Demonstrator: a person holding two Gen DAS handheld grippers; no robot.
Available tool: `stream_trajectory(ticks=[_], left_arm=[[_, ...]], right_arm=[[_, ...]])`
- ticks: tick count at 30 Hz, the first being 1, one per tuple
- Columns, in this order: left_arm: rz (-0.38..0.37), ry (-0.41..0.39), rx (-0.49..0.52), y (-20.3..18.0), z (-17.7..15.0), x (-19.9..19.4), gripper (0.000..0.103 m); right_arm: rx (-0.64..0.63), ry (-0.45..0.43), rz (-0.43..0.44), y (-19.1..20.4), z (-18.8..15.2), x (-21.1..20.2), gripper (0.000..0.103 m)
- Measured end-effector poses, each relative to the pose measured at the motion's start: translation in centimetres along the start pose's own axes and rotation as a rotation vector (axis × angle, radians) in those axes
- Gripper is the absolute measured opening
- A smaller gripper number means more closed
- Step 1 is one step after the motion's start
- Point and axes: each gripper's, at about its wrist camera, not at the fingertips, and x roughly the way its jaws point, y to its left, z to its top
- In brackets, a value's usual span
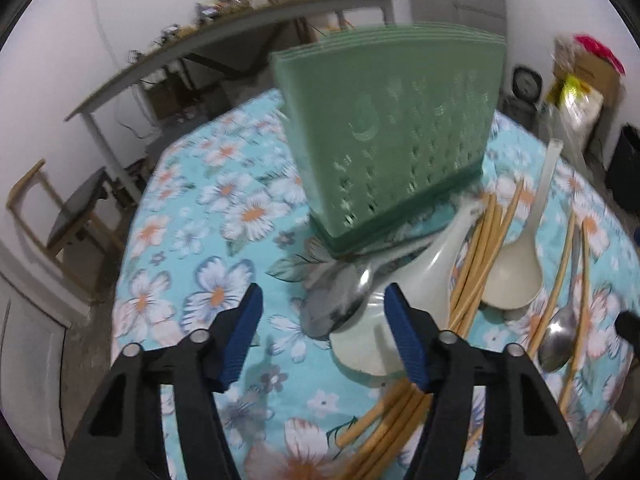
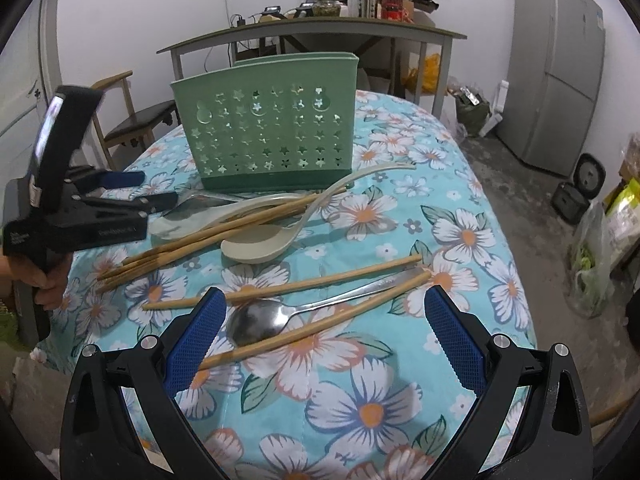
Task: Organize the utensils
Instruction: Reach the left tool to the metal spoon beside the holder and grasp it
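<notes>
Right gripper (image 2: 320, 334), nearest: fingers spread wide and empty above a metal spoon (image 2: 276, 318) lying between two loose chopsticks (image 2: 288, 286) on the worktop (image 2: 460, 208), which is covered in a blue floral cloth. The lower ends of the near chopsticks pass behind the left finger. Left gripper (image 1: 324, 332): fingers partly open, gripping nothing, over the bowls of a second metal spoon (image 1: 340, 300) and a white ladle (image 1: 404, 292); motion blur softens this view. A bundle of chopsticks (image 1: 476, 252) crosses the ladle and hides part of its handle. A second white ladle (image 2: 264, 242) lies beside them. Behind stands the green perforated utensil holder (image 2: 268, 128), upright; its interior cannot be seen. Farther back: a wooden chair (image 2: 132, 120), a cluttered grey table (image 2: 320, 30), a grey refrigerator (image 2: 560, 68).
</notes>
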Motion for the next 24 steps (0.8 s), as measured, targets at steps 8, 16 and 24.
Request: stream_trajectory(ticks=[8,16,24], left_arm=[[-0.005,0.06,0.027,0.8,-0.3,1.9,0.021],[0.024,0.066,0.024,1.6,-1.0,2.6,0.02],[-0.001,-0.031,-0.021,2.1,-1.2,1.7,0.007]], right_arm=[[-0.01,0.005,-0.001,0.3,0.1,0.7,0.095],[-0.005,0.005,-0.004,0.2,0.0,0.6,0.095],[-0.023,-0.019,-0.025,0.2,-0.4,-0.8,0.095]])
